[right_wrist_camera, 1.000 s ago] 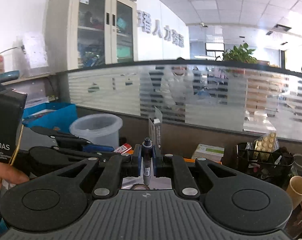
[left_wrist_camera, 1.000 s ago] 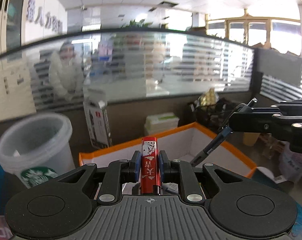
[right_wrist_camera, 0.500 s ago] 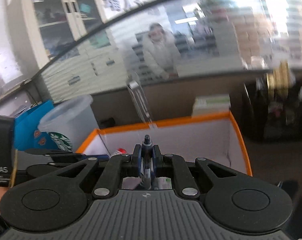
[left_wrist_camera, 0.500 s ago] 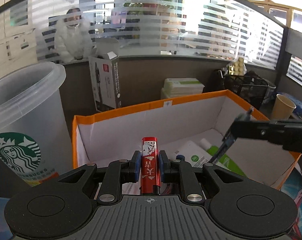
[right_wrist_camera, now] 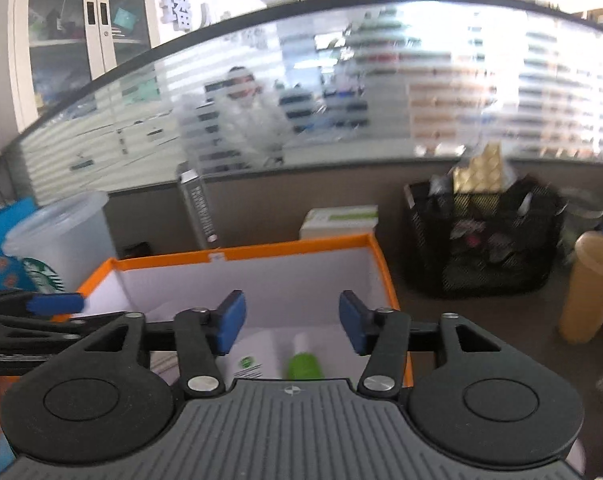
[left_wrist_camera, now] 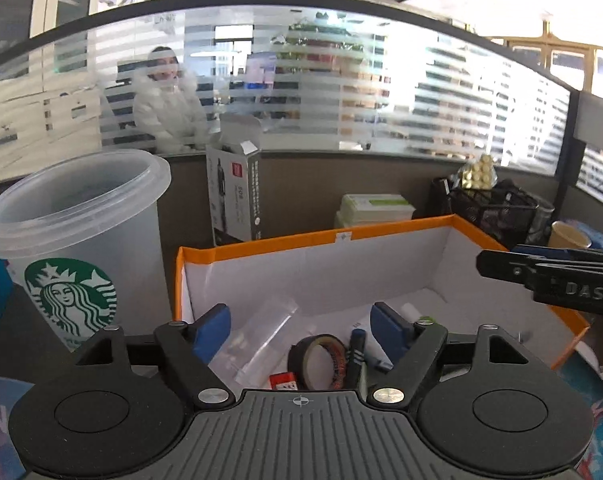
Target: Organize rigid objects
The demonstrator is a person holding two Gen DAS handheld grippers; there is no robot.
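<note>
Lettering first: the frosted plastic cup (left_wrist_camera: pixel 81 240) at the left carries the green Starbucks mermaid badge, and the body of the right tongs, seen at the right edge of the left wrist view, reads "DAS" in pale letters. A tall dark carton (left_wrist_camera: pixel 234 196) stands behind the orange-rimmed box (left_wrist_camera: pixel 301 238) with its top flap open, a small red square and lines of white print on its faces, too small to read. Big white characters hang on the wall above the glass partition.

Left tongs (left_wrist_camera: pixel 301 330) are spread wide with nothing between the blue pads, poised over the box's near left part. Below them on the white box floor lie a roll of black tape (left_wrist_camera: pixel 319 364), a dark pen (left_wrist_camera: pixel 355 354) just to its right, a small red pack (left_wrist_camera: pixel 283 380) at the tape's near left, and a clear plastic tube (left_wrist_camera: pixel 261 340). Right tongs (right_wrist_camera: pixel 292 324) are likewise wide apart and hold nothing, over the box's right part, above a white bottle (right_wrist_camera: pixel 249 360) with a green label and a green cap (right_wrist_camera: pixel 304 366).

On the dark counter, a black mesh basket (right_wrist_camera: pixel 481 240) and a tan paper cup (right_wrist_camera: pixel 591 284) stand right of the box, with a white-and-green packet (right_wrist_camera: pixel 341 220) behind it. Striped frosted glass closes off the office beyond; a cabinet with glass doors stands at the far left.
</note>
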